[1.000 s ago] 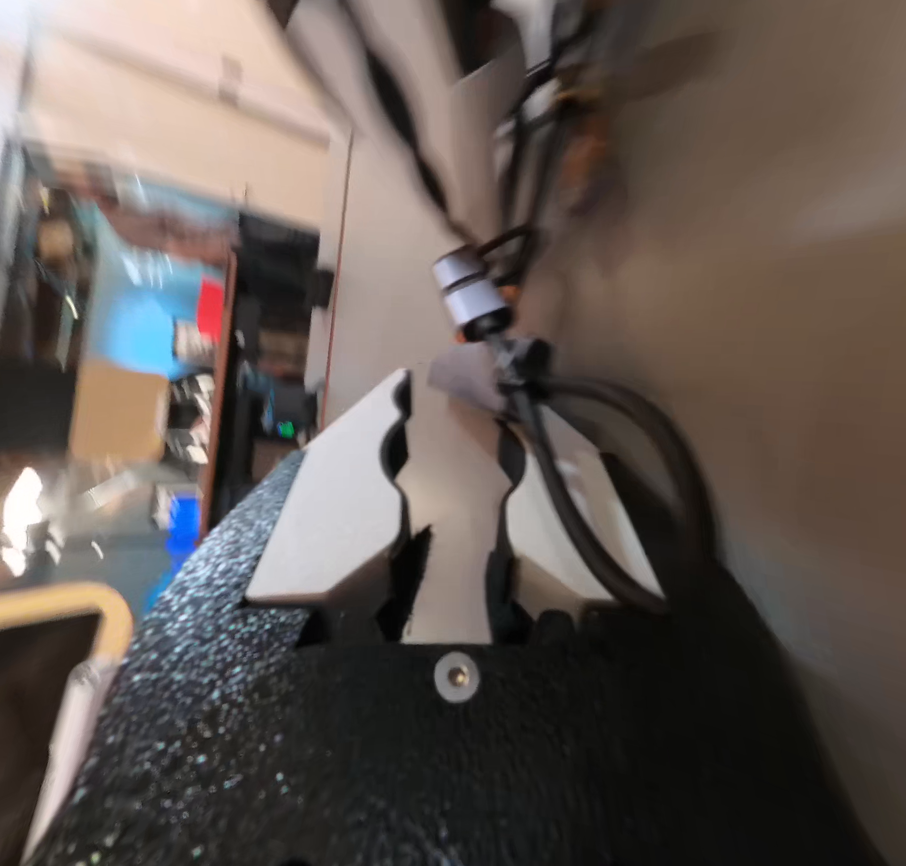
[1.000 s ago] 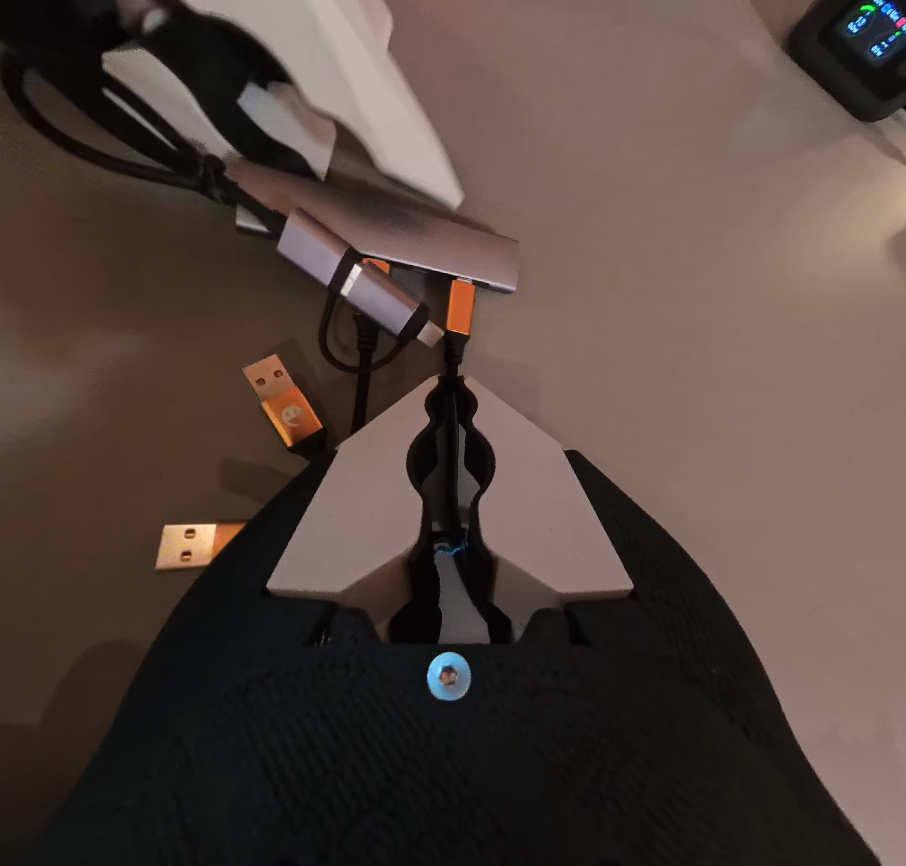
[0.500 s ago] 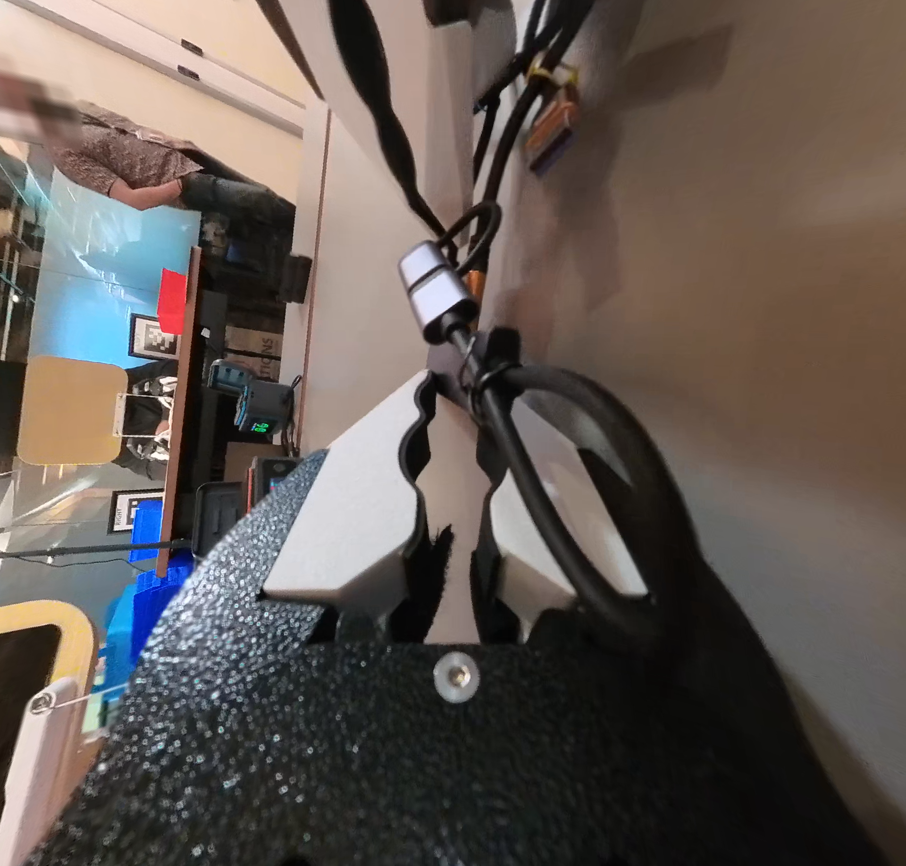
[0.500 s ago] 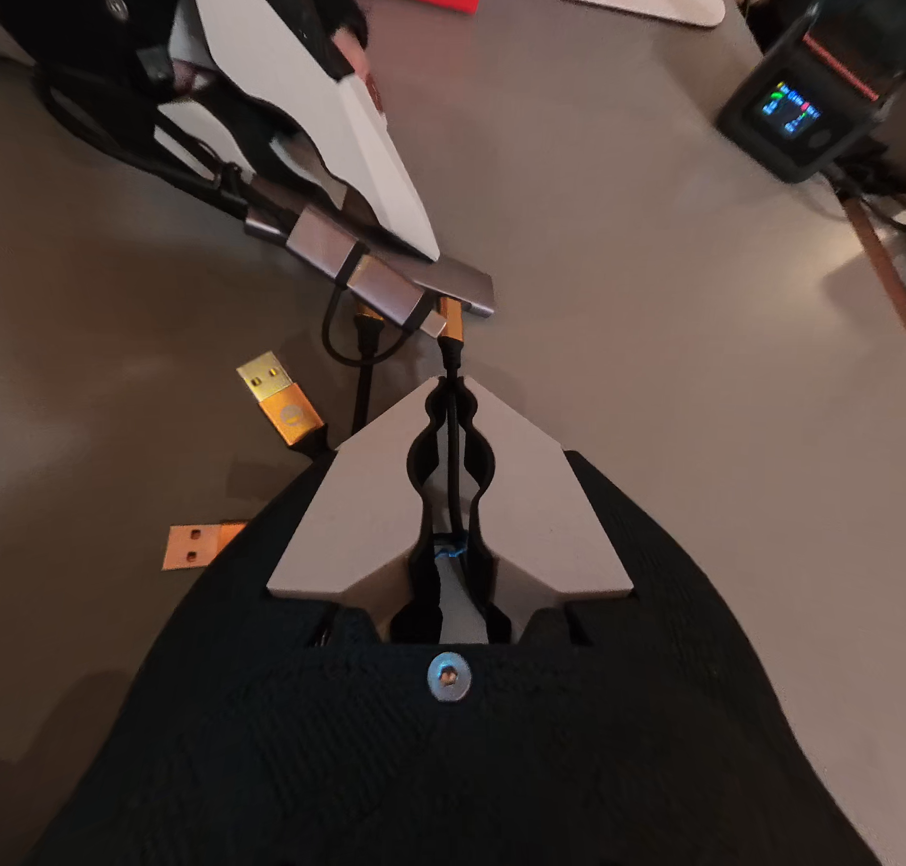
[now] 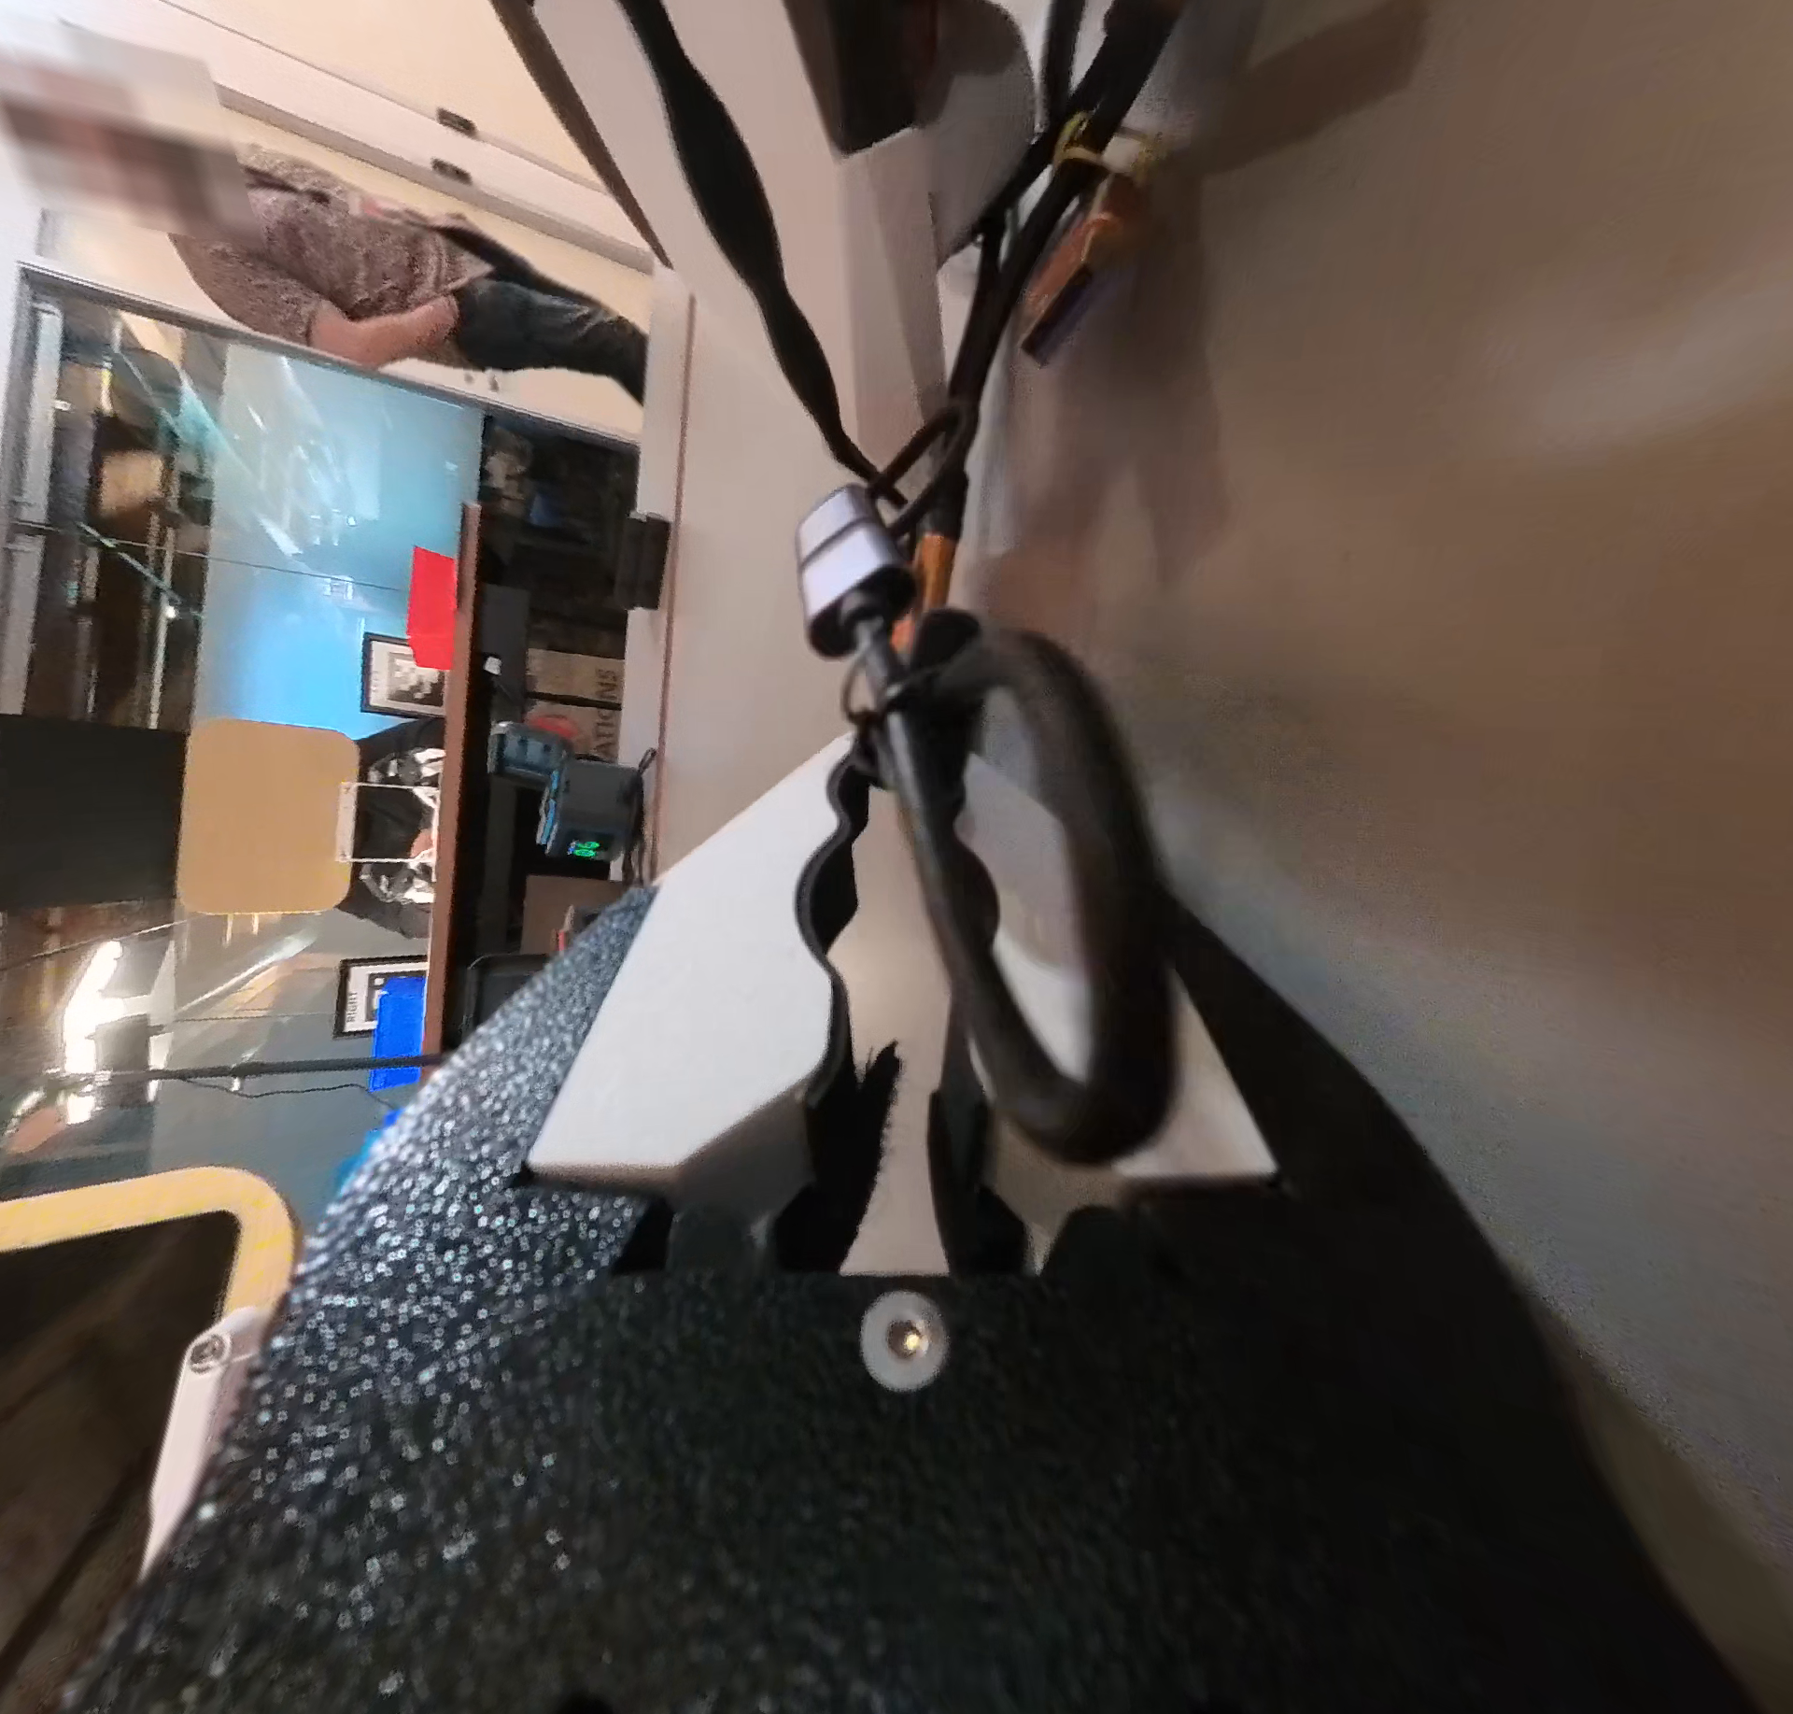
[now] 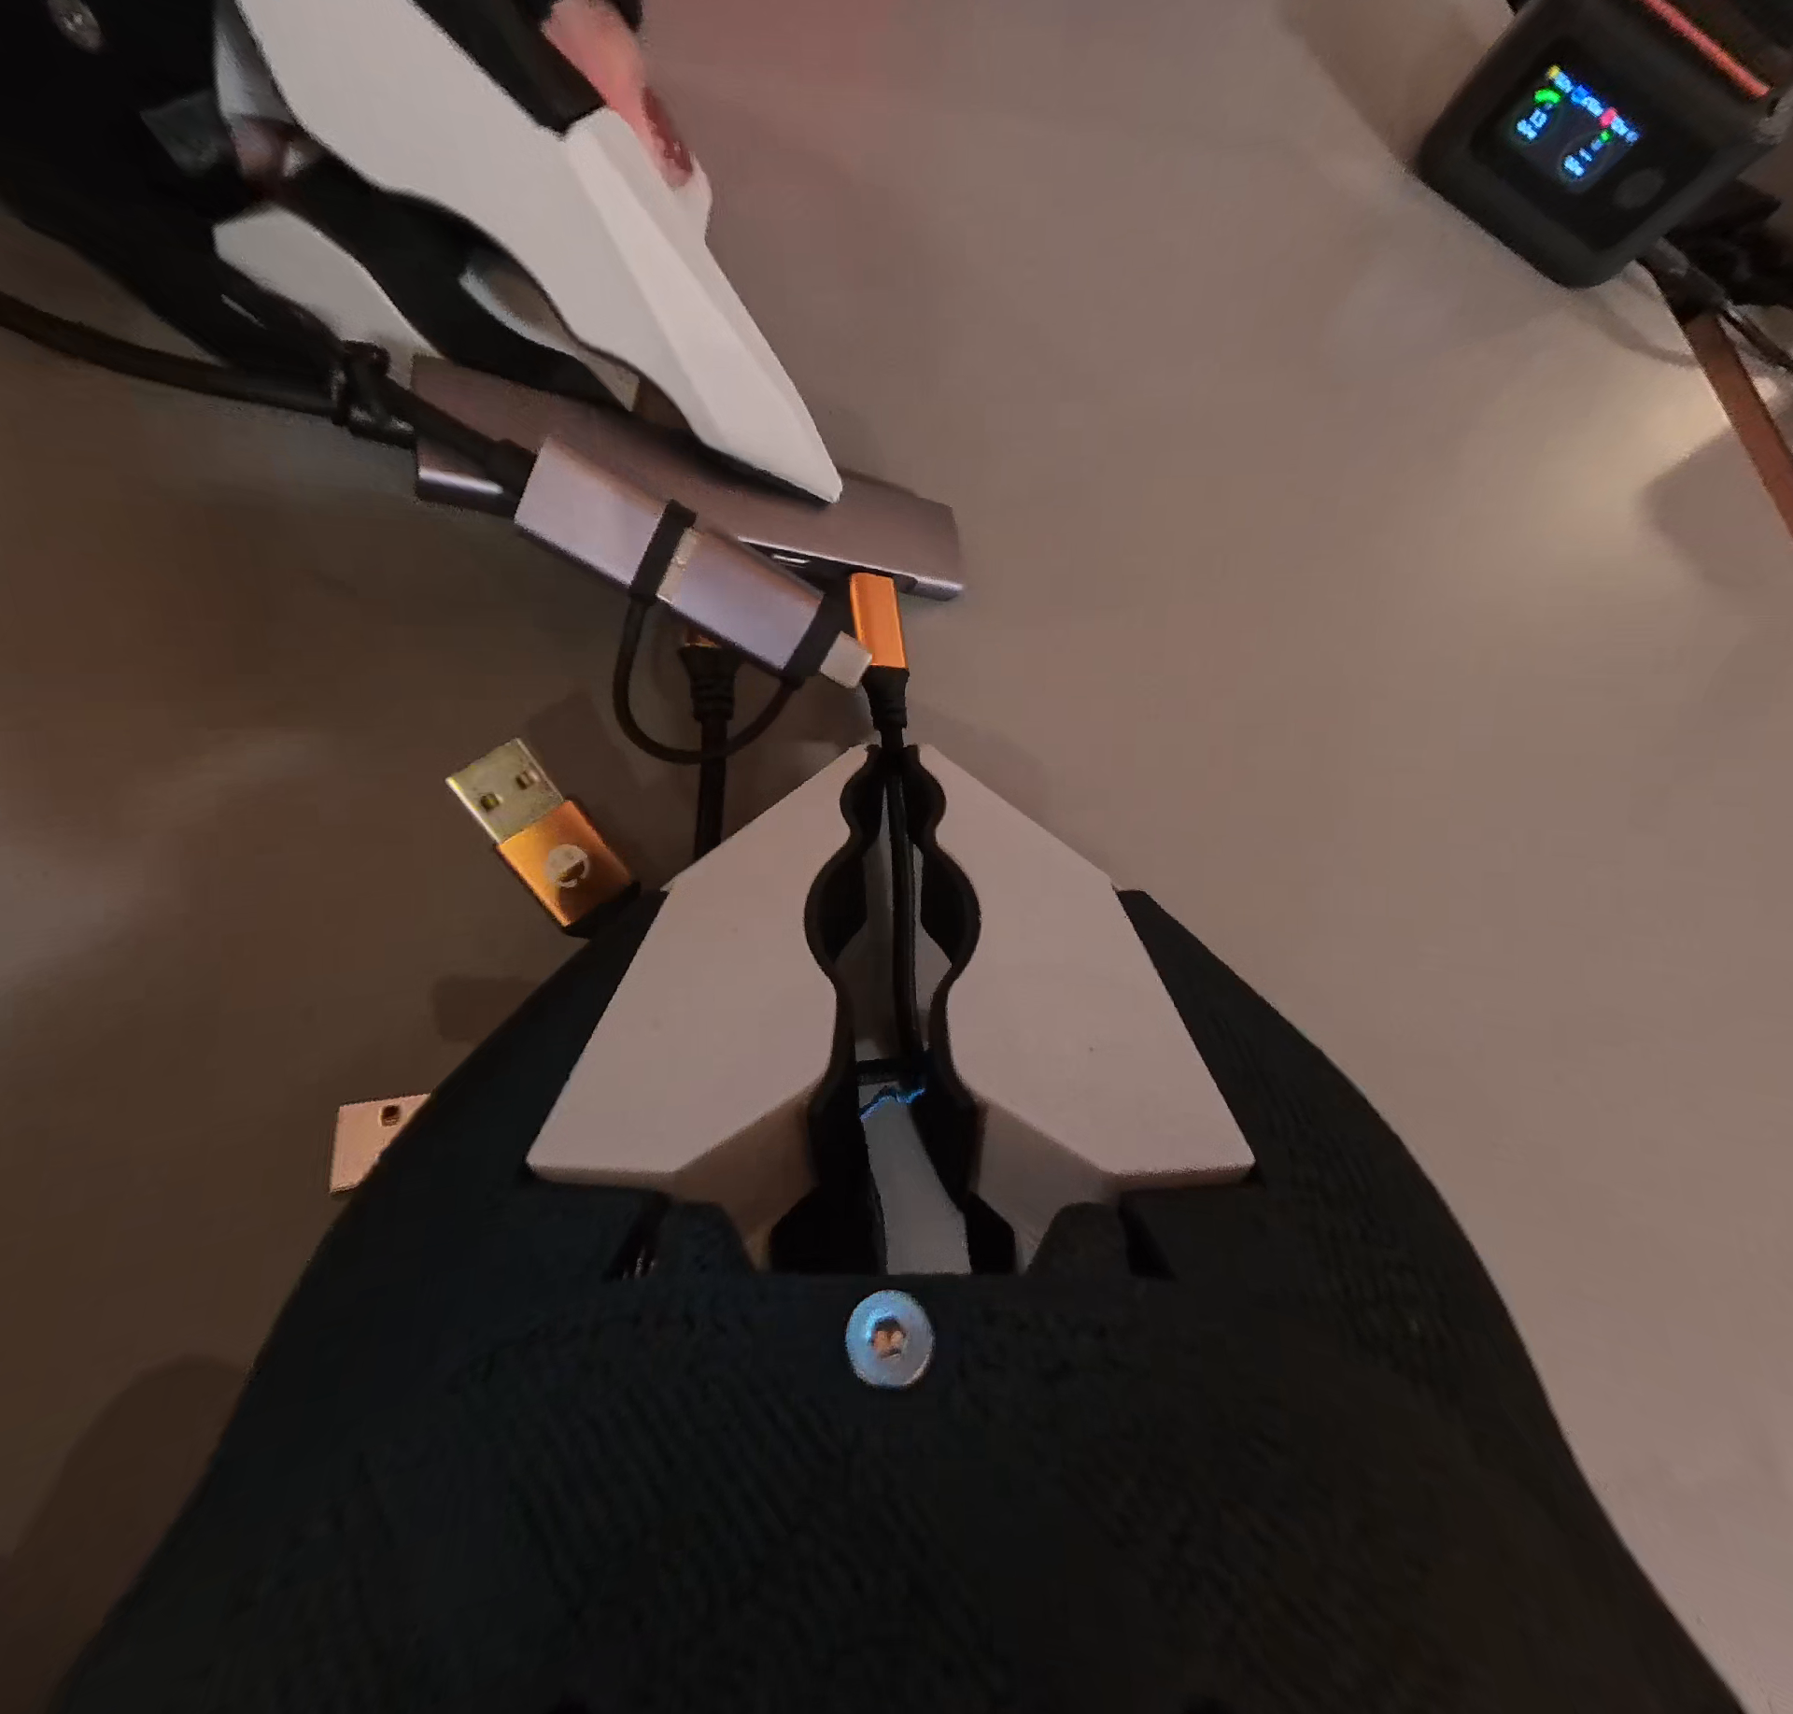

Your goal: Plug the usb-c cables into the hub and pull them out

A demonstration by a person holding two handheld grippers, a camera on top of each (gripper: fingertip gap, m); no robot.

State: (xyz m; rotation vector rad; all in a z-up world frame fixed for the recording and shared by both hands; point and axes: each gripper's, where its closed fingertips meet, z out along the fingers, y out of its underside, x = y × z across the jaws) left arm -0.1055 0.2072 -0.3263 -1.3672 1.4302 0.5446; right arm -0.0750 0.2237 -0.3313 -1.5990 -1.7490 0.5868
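Right gripper (image 6: 891,760) low over the table (image 6: 1261,600), clenched on the black cable (image 6: 902,891) behind its orange plug (image 6: 876,621). Left gripper (image 5: 897,775) tipped sideways, clamped across the grey hub (image 6: 873,522).

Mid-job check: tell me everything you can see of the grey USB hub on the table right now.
The hub is a slim, flat bar that looks like grey brushed metal, lying flat on the grey table. An orange-shelled plug sits in its near edge, its black cable running back into the shut right tongs. The left tongs straddle the hub's far end from above, hiding much of it. Its own grey adapter, on a black lead, lies across its near left edge.
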